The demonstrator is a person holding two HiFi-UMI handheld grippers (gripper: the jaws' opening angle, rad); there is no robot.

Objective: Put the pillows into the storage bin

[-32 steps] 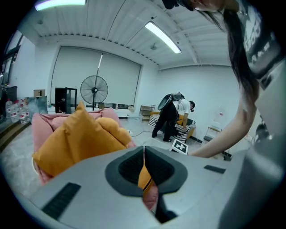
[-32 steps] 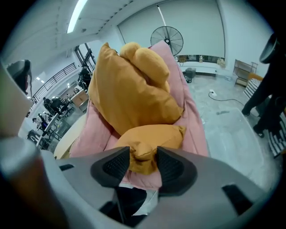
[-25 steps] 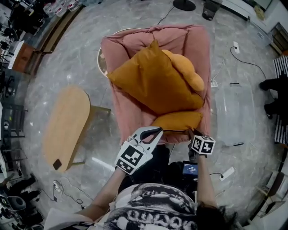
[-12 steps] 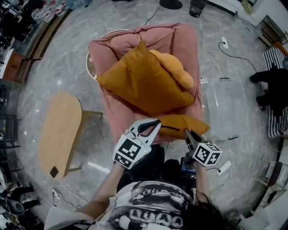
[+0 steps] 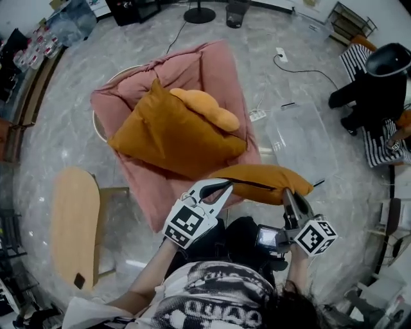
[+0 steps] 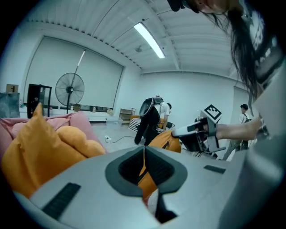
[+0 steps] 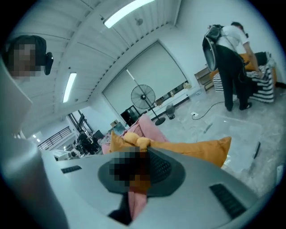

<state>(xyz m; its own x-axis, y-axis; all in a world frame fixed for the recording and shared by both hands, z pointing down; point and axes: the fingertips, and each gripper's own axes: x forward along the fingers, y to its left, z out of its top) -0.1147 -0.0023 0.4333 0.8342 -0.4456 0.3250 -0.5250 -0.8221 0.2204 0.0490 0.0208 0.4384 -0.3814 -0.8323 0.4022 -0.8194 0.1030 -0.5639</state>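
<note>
An orange pillow [image 5: 263,177] hangs in the air between my two grippers, just off the front of the pink chair [image 5: 212,64]. My left gripper [image 5: 226,186] is shut on its left edge by the zipper. My right gripper [image 5: 287,193] is shut on its right end; its jaws have just been closing with the fabric between them. In the left gripper view orange cloth [image 6: 147,176] runs through the shut left gripper [image 6: 144,150]. A large orange pillow [image 5: 170,132] and a smaller yellow one [image 5: 205,109] lie on the chair. The clear storage bin [image 5: 302,132] stands on the floor to the right.
A wooden oval table [image 5: 74,225] stands left of me. A person in black [image 5: 376,83] bends over at the far right. A power strip with its cable [image 5: 260,114] lies between chair and bin. A fan base [image 5: 199,14] is behind the chair.
The held pillow has come up off the chair's front edge and swung right. The right gripper rose and moved right with it; the left gripper followed a little.
</note>
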